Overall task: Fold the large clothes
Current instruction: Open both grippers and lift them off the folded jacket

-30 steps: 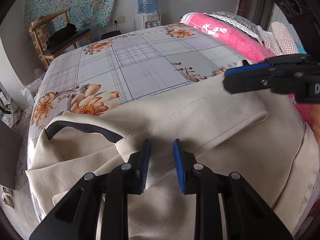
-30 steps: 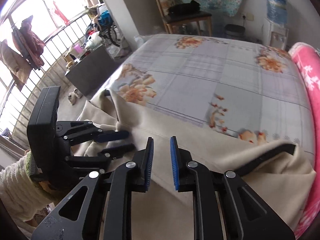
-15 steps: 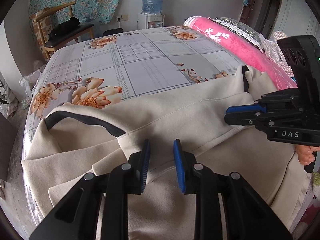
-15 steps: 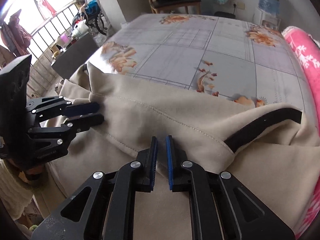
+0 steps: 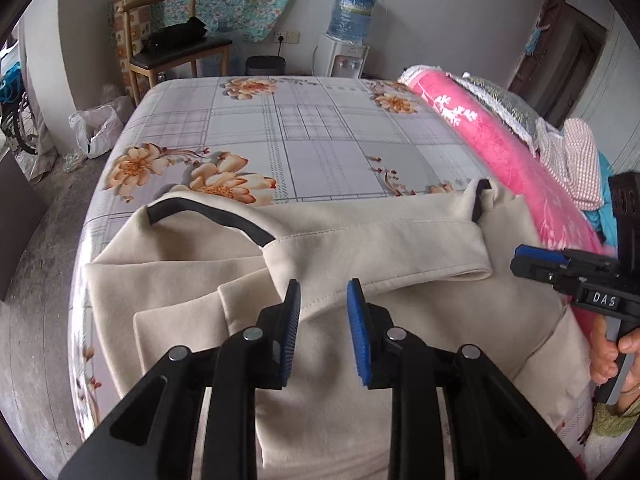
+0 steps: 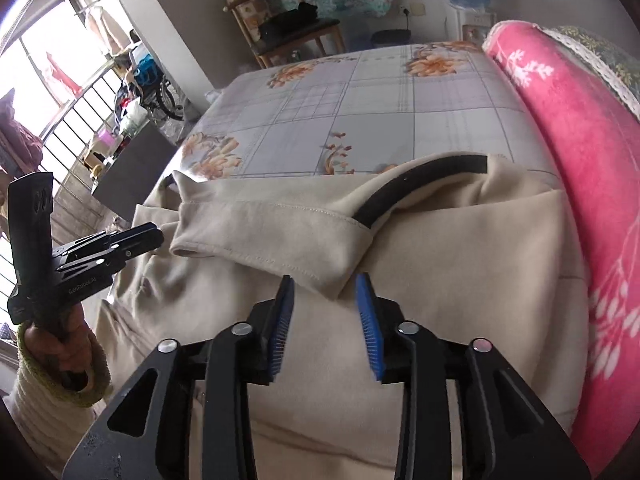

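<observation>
Currently one beige coat (image 5: 360, 360) lies folded on the bed (image 5: 304, 136), cuff at 12 o'clock of the right gripper (image 6: 325, 312). Its jaws have just been opening, nothing pinched. Left gripper (image 5: 323, 320): jaws apart, off the cloth. One pink blanket (image 6: 580, 160) at 3 o'clock, one chair (image 5: 168, 44), one water dispenser (image 5: 346, 40). Lettering: "DAS".

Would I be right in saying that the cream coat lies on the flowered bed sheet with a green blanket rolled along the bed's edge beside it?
Not quite: the blanket is pink with a white pattern, not green, as the right wrist view shows clearly. The rest holds: the cream coat lies on the flowered bed sheet, and the blanket runs rolled along the bed's edge beside it.
</observation>
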The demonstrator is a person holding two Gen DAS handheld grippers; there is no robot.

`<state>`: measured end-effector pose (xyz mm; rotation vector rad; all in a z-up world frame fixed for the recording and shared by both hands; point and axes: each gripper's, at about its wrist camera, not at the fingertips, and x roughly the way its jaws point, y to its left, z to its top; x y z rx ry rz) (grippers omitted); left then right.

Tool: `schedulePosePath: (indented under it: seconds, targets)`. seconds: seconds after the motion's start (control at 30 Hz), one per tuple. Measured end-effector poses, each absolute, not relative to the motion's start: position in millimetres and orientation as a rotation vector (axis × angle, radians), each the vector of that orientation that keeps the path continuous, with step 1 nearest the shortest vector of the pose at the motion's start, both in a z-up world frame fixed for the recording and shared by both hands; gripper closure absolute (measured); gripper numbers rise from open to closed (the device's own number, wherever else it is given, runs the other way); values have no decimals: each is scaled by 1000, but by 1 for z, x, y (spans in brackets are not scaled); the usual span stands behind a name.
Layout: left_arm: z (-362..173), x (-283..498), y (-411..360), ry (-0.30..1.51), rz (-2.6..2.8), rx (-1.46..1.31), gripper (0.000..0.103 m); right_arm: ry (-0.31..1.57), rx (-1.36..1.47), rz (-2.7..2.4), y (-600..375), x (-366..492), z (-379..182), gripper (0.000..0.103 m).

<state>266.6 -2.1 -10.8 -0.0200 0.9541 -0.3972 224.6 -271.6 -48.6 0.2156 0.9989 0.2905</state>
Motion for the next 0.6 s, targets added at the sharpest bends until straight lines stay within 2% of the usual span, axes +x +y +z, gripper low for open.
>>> schedulePosePath:
  seconds: [0.17,0.27,0.33,0.6]
  targets:
    - [13,207,49,907,-318,-133,77,989,246,374,-260,169,-35,39]
    - [4,166,81,901,-237,-174,75,1008,246,435,-244,136,-42,30]
    - [-10,142,98,919,-195,-200,75,1032,224,449,-231,120,-52,26]
    - [-48,93,125,945,-147,-252,75,1084,85,404,-197,90,-85,26]
